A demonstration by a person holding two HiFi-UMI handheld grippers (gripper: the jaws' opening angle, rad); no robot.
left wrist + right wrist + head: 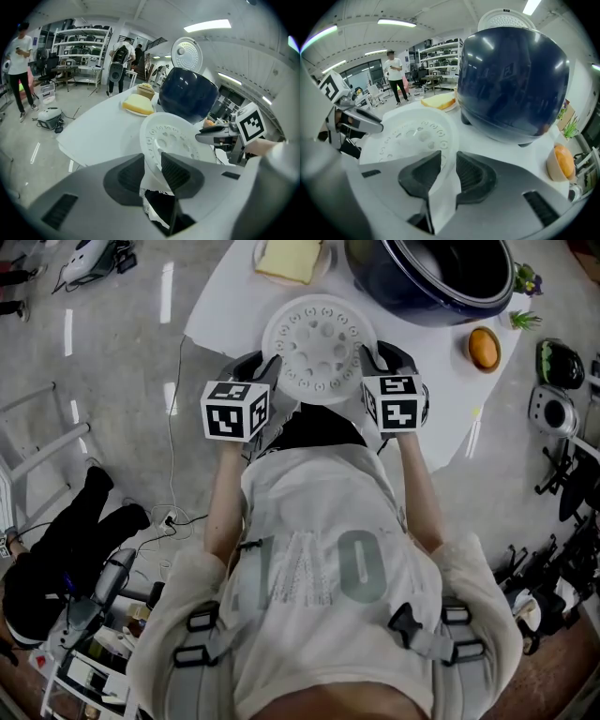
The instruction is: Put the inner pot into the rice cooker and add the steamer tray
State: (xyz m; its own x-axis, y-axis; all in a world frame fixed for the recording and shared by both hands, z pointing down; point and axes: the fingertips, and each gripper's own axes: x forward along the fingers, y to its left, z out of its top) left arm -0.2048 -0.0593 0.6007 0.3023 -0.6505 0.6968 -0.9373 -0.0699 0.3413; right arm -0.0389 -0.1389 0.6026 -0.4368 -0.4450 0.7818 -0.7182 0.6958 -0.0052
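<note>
I read the left gripper [153, 161] as clamped on the left rim of the steamer tray [319, 348], which is at the near edge of the table [225, 306]. The tray is round with no long axis, perforated face up. The right gripper [447, 164] is clamped on the opposite rim. The rice cooker [412, 306] stands open beyond. I cannot tell whether the pot is seated. The tray is not yet placed.
</note>
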